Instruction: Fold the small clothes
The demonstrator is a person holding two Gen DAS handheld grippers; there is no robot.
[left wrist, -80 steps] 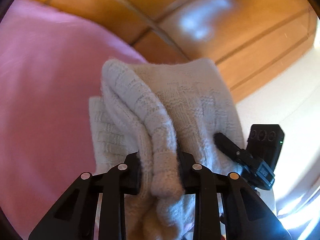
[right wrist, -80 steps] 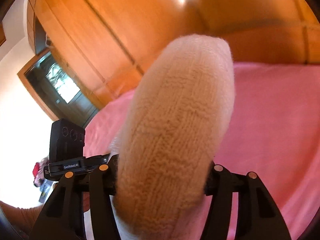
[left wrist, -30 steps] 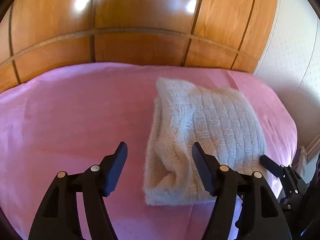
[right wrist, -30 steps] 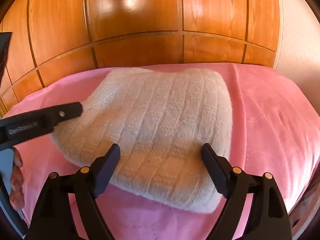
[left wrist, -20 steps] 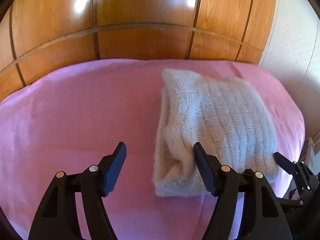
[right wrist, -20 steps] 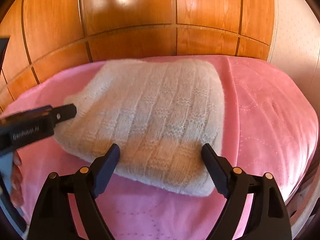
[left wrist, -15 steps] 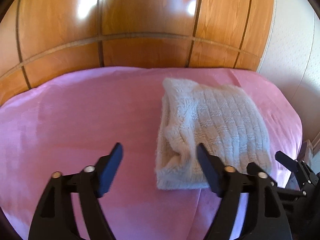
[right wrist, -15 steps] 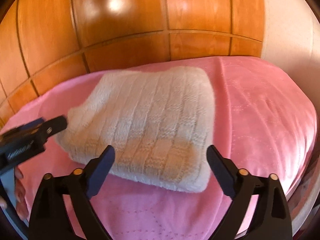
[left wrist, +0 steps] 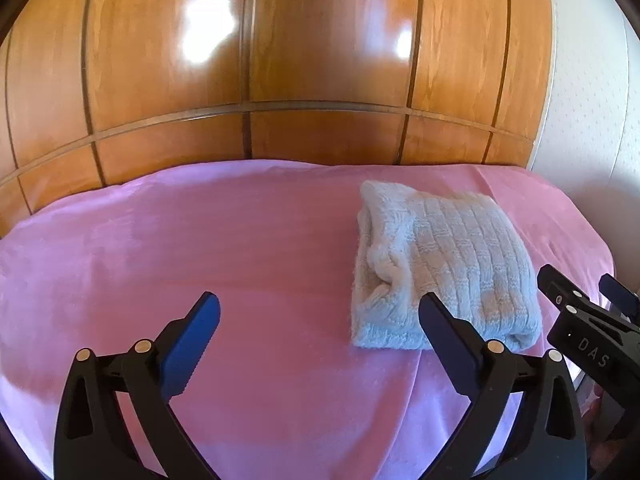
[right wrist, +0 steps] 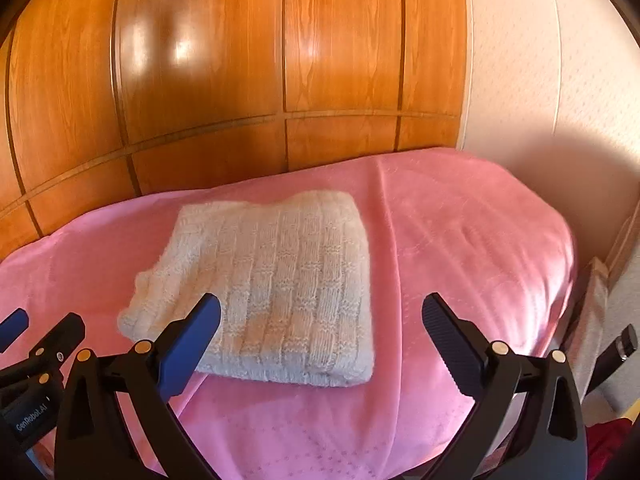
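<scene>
On the pink bed (left wrist: 240,240) before the wooden panelling (left wrist: 320,60), your folded white knit (left wrist: 444,268) lies free, your left gripper (left wrist: 320,312) and right gripper (right wrist: 322,316) just opened wide, empty.

One folded knit (left wrist: 444,268), two grippers.

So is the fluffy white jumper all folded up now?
Looks so: the white knitted jumper lies folded in a neat block on the pink blanket. Nothing is in hand; both grippers' jaws have just been opening, with nothing between them. No other clothes show.
</scene>
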